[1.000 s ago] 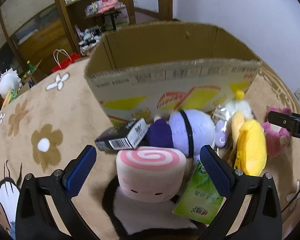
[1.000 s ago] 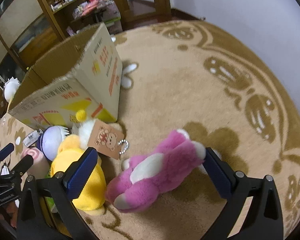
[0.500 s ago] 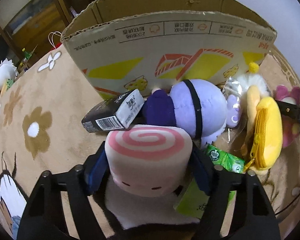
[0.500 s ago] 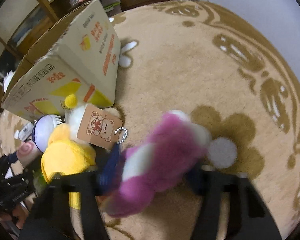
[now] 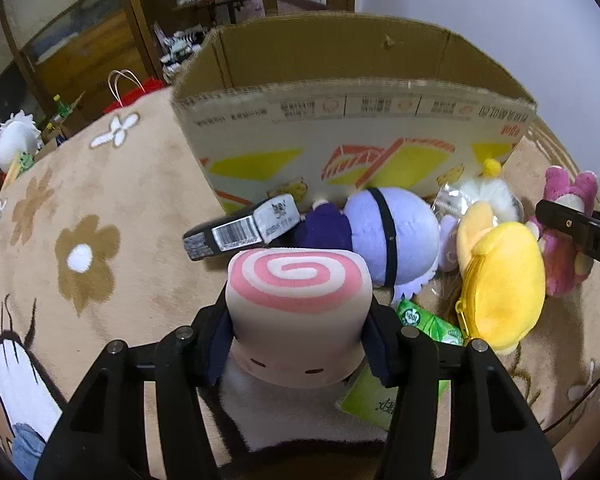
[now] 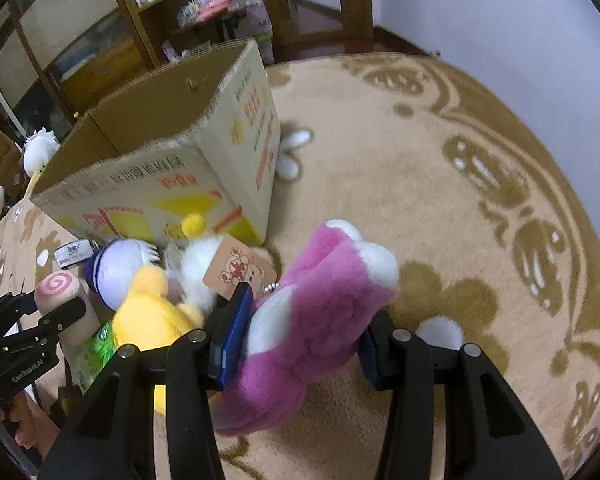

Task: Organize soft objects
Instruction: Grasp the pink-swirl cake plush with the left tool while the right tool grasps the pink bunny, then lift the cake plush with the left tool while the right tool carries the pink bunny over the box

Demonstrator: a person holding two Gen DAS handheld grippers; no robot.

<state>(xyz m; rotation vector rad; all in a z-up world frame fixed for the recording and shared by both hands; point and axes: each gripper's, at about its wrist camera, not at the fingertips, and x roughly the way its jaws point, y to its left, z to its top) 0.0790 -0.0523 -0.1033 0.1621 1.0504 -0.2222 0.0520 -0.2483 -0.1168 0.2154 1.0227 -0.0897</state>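
Observation:
A pink-swirl roll plush [image 5: 298,292] sits between the blue pads of my left gripper [image 5: 296,340]; the jaws are closing and the pads press its sides. My right gripper [image 6: 304,340] is shut on a magenta and white plush bear [image 6: 324,288], held a little above the rug. An open cardboard box [image 5: 340,120] stands just behind the pile. In the right wrist view, the left gripper [image 6: 28,320] shows at the left edge with the roll plush [image 6: 58,286].
Against the box lie a purple plush [image 5: 392,236], a yellow plush [image 5: 500,280], a white fluffy toy [image 5: 488,192], a black barcoded carton [image 5: 244,232] and a green packet [image 5: 424,324]. The beige patterned rug [image 6: 440,180] spreads right; shelves stand behind.
Both grippers went from wide open to closed: the left on the swirl roll plush, the right on the magenta bear, which has tilted upright and risen slightly.

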